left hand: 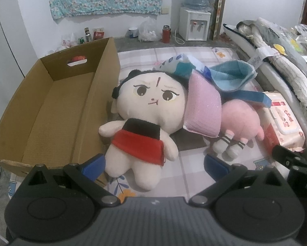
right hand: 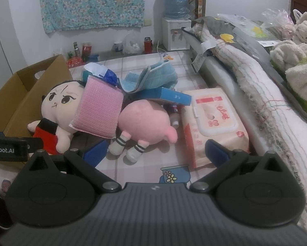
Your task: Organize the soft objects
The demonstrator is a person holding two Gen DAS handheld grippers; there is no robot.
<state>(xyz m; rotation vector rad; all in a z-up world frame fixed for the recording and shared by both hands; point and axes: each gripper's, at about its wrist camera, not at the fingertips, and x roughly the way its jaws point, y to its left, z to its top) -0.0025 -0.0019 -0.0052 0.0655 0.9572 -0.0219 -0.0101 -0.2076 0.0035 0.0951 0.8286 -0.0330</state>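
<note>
A cream doll in a red and black dress [left hand: 145, 123] [right hand: 57, 110] lies face up on the bed beside an empty cardboard box [left hand: 40, 110] [right hand: 16, 96]. A pink waffle sponge [left hand: 202, 110] [right hand: 100, 110] leans on the doll's head. To its right lies a pink plush with striped socks [left hand: 239, 123] [right hand: 145, 123]. Behind them sit a blue quilted cloth [left hand: 231, 75] [right hand: 151, 78] and a flat blue box [left hand: 256, 98] [right hand: 169, 96]. My left gripper [left hand: 154, 166] is open just short of the doll's legs. My right gripper [right hand: 156, 154] is open near the pink plush's feet.
A pack of wet wipes [left hand: 280, 123] [right hand: 212, 123] lies right of the pink plush. Folded blankets and bagged items [right hand: 256, 65] are piled along the right side. Bottles, a red flask [left hand: 166, 33] and a water dispenser [left hand: 194, 23] stand at the far wall.
</note>
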